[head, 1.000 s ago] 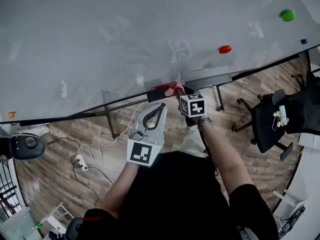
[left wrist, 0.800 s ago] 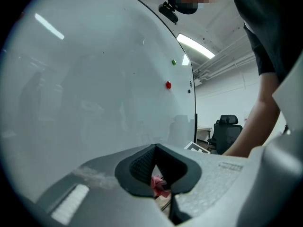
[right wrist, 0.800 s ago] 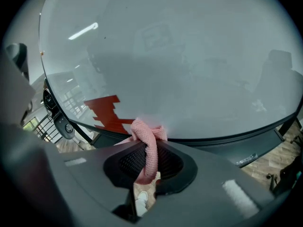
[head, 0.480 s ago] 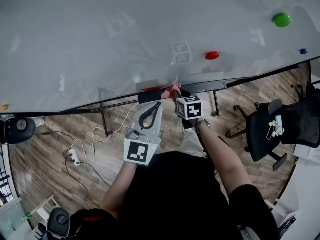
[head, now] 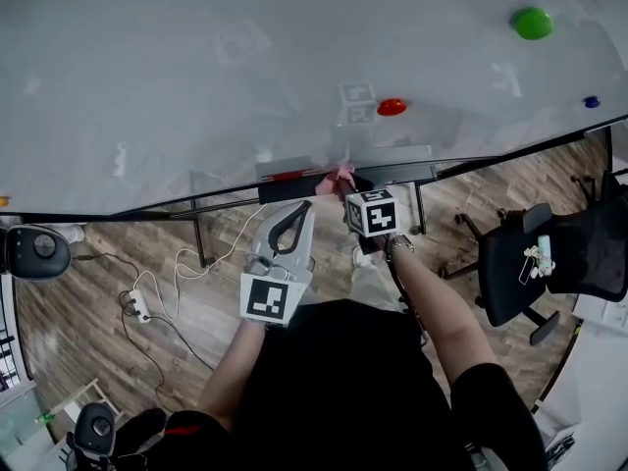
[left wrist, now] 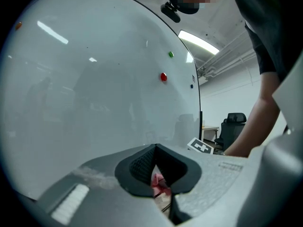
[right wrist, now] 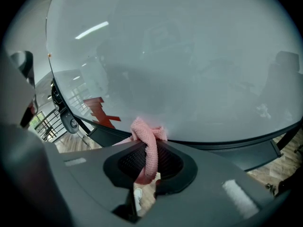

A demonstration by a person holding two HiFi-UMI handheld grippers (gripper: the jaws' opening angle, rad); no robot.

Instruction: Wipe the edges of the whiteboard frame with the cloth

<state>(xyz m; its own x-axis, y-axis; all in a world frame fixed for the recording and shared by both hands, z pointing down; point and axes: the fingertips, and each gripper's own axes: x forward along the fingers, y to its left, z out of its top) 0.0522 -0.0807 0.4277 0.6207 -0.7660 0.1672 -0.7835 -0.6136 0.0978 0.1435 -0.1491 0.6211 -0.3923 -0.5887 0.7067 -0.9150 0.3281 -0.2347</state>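
**At the whiteboard's bottom edge: pink cloth pinched in the right tongs**

Between the jaws of the right tongs (right wrist: 149,161) a pink cloth (right wrist: 147,143) is clamped. Its knotted bunch sticks out past the tips and appears to touch the dark whiteboard frame (right wrist: 218,144) just ahead. Held this way, soft cloth rather than hard jaw probably meets the frame, ready to slide along it.

The left tongs (head: 310,207) hover just to the left and slightly behind, with the jaws together at the tips on nothing. They seem idle. A dark tray (head: 402,173) runs under the frame on both sides of the cloth and may interrupt a stroke.

Ahead of the tongs, up on the board, sit a red magnet (head: 392,107) and a green magnet (head: 532,23), both well away from the edge. Far to the right stands an office chair (head: 515,253). Far to the left a power strip (head: 137,307) lies on the floor.
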